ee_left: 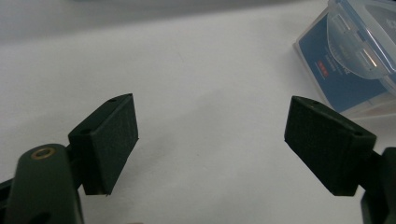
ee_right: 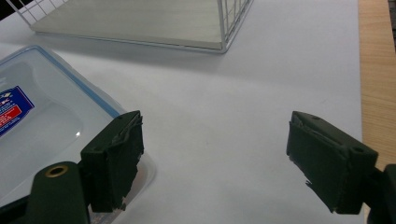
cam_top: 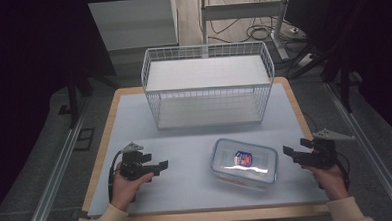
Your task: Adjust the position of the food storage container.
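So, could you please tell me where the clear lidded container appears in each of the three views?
High view: clear lidded container, lower centre-right on the white mat, between both grippers.
Left gripper view: upper right corner.
Right gripper view: left edge, behind the left jaw.
Shared landmark: its blue-and-red label.

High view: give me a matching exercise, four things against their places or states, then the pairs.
Things:
1. basket
2. box
3. left gripper
4. right gripper

Places or states:
A. lidded, between the two grippers
B. open, at the table's right edge
C. white wire, at the back of the table
D. open, left of the box

Pairs: 1-C, 2-A, 3-D, 4-B
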The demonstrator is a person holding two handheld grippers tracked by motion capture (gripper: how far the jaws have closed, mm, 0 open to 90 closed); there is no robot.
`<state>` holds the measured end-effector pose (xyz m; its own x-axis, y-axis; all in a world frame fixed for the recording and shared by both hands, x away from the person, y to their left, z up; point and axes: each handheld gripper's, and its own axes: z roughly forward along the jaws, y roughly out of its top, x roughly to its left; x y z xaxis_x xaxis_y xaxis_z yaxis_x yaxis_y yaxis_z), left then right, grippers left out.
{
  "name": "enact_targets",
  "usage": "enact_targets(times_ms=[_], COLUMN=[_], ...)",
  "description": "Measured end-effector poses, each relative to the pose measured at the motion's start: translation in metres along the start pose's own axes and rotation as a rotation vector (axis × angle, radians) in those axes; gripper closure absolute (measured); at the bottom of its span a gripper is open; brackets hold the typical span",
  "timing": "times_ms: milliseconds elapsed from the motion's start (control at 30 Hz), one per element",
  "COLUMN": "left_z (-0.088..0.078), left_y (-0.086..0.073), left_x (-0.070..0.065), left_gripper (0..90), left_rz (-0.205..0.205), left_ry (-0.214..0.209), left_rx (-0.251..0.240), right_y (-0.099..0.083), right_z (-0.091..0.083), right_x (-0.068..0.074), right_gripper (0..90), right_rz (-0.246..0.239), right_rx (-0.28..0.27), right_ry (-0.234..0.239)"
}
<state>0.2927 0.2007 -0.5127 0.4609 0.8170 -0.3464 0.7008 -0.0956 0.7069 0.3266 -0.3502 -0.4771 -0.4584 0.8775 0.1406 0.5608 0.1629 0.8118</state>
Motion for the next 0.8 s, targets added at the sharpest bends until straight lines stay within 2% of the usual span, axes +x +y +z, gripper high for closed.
enact_targets(times_ms=[167,367,533,633,800], left_z=[-0.003,-0.002,0.000,0.001,-0.001], left_y=[-0.002,-0.005,-0.005,-0.004,-0.005], left_x=[0.000,-0.003,-0.005,-0.004,-0.003], left_gripper=[17.3,17.3,17.4,17.4,17.4], left_rz=[0.001,0.027,0.032,0.027,0.021], left_ry=[0.005,0.007,0.005,0.006,0.006], left_rx=[-0.007,0.004,0.009,0.011,0.004], right_y=[0.000,0.001,0.000,-0.001,-0.004], right_z=[0.000,-0.001,-0.004,-0.007,-0.013], right_x=[-0.001,0.002,0.002,-0.001,0.001], right_gripper=[19.5,20.1,24.0,32.8,64.6], right_rz=[0.000,-0.018,-0.011,-0.015,-0.033], right_rx=[0.003,0.007,0.013,0.021,0.090], right_ry=[-0.004,-0.014,-0.005,-0.010,-0.041])
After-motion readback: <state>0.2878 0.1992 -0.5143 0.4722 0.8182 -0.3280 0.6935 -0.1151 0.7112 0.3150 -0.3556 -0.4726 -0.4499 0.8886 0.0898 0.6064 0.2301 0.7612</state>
